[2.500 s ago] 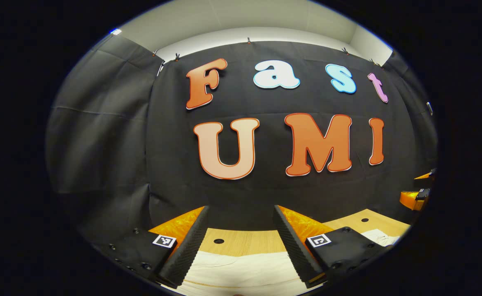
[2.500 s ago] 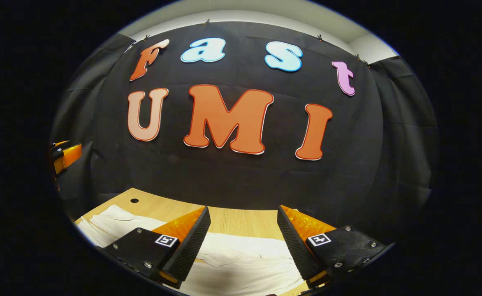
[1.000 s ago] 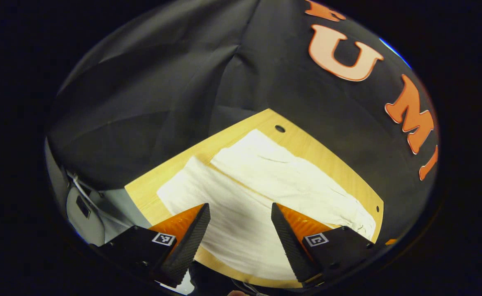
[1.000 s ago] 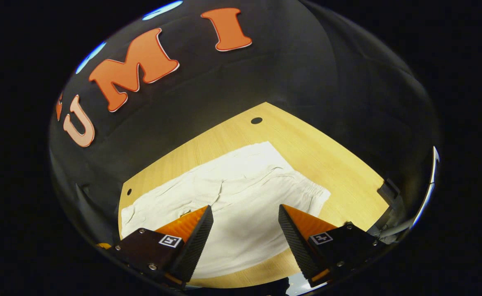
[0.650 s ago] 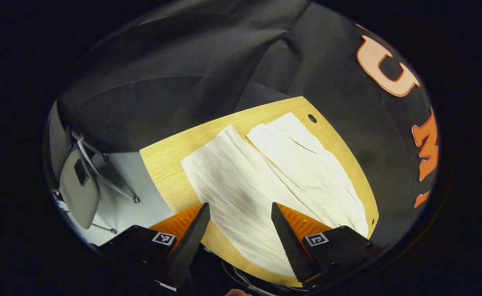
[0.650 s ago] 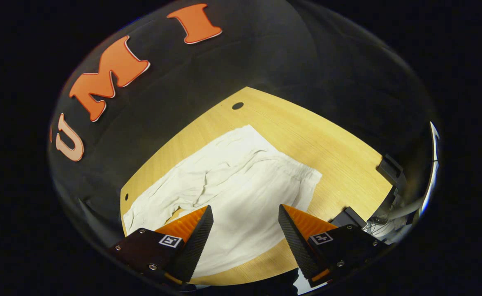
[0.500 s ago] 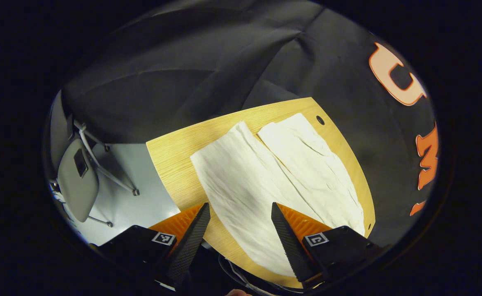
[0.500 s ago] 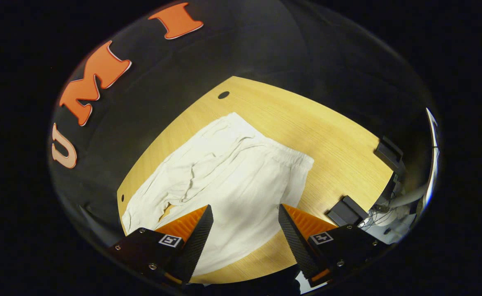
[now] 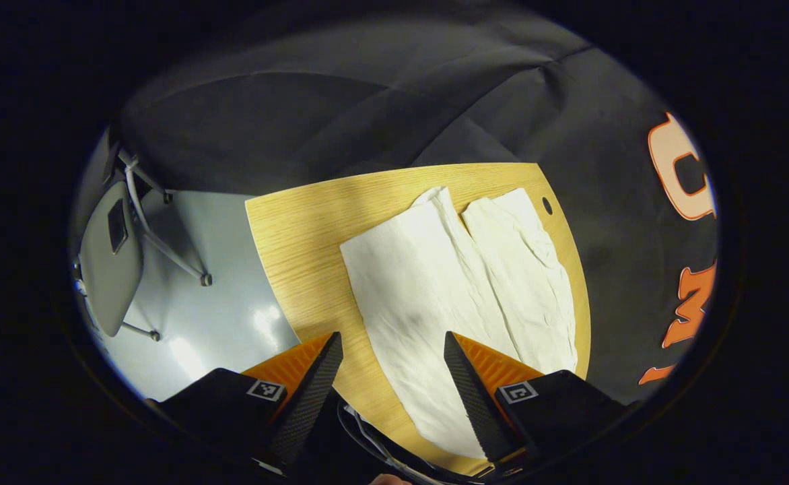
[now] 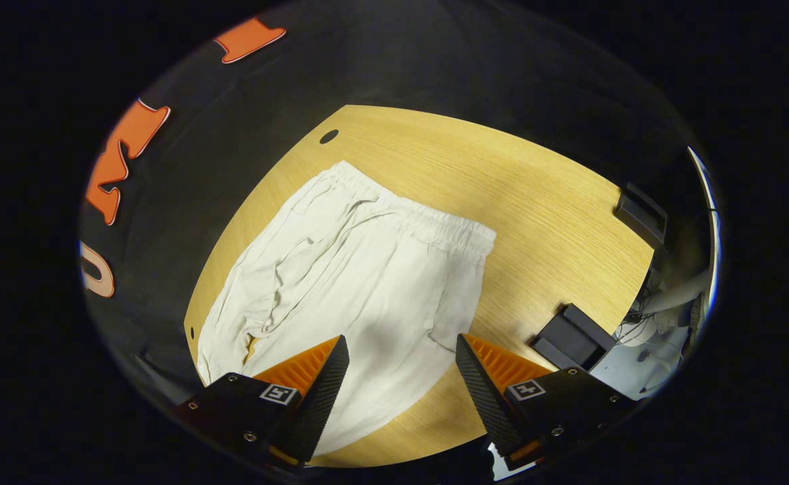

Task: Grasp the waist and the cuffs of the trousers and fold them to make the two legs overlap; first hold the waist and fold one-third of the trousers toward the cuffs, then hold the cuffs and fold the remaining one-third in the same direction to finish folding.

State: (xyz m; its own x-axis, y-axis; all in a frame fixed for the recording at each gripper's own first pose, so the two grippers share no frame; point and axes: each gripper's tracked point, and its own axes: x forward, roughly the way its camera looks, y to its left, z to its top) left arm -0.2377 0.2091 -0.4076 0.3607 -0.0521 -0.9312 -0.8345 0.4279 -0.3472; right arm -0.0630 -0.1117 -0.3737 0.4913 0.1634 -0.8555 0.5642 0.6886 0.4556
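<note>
White trousers [image 9: 462,289] lie flat on a light wooden table [image 9: 293,242]. In the left gripper view the two legs run side by side, their cuffs [image 9: 475,202] at the far end. My left gripper [image 9: 393,391] hovers open above the near leg, nothing between its fingers. In the right gripper view the trousers [image 10: 361,283] show their elastic waist [image 10: 428,225] pointing toward the far right. My right gripper [image 10: 398,394] hangs open over the hip area, apart from the cloth.
A grey chair [image 9: 115,263] stands on the pale floor left of the table. Two dark clamps [image 10: 573,337] sit on the table's right edge, with cables beyond them. Bare wood lies right of the waist. Black cloth walls close the booth behind.
Both grippers have tilted from facing the wall to looking down on the table, and kept swinging outward. Both stayed open; the trousers have not moved.
</note>
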